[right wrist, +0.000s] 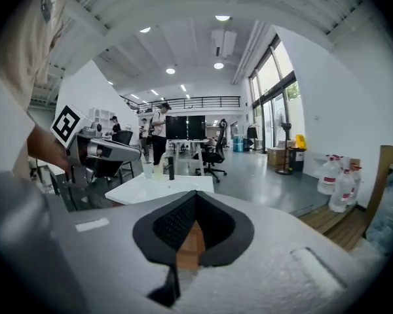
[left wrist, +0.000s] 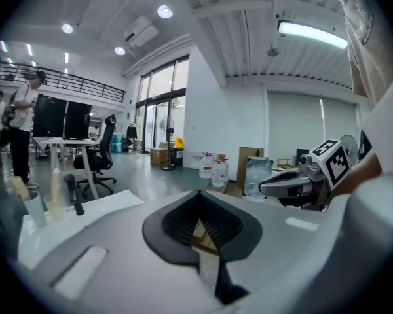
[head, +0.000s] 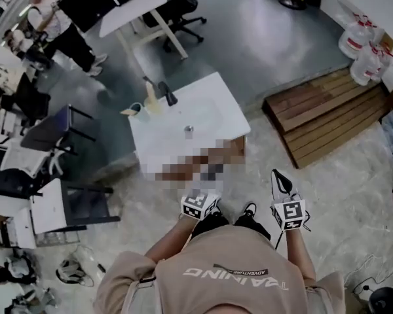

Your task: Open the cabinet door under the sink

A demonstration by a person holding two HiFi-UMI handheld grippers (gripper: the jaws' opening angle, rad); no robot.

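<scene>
A white sink top [head: 190, 120] with a black faucet [head: 166, 94] sits on a wooden cabinet [head: 236, 150]; a mosaic patch hides most of the cabinet's front. Both grippers are held low in front of me, short of the cabinet and touching nothing. My left gripper [head: 200, 205] is shut and empty; its own view has the jaws [left wrist: 202, 231] closed, with the sink top [left wrist: 85, 211] beyond. My right gripper [head: 281, 180] stands to the right of the cabinet, shut and empty. In its view the jaws [right wrist: 193, 231] frame a strip of brown wood, and the left gripper [right wrist: 105, 150] shows at the left.
A low wooden platform [head: 327, 113] lies right of the sink, with water jugs [head: 363, 51] behind it. A cup [head: 136, 112] stands at the sink's left corner. Black chairs and small tables [head: 59, 129] crowd the left side. A person [head: 52, 21] stands far left by a desk.
</scene>
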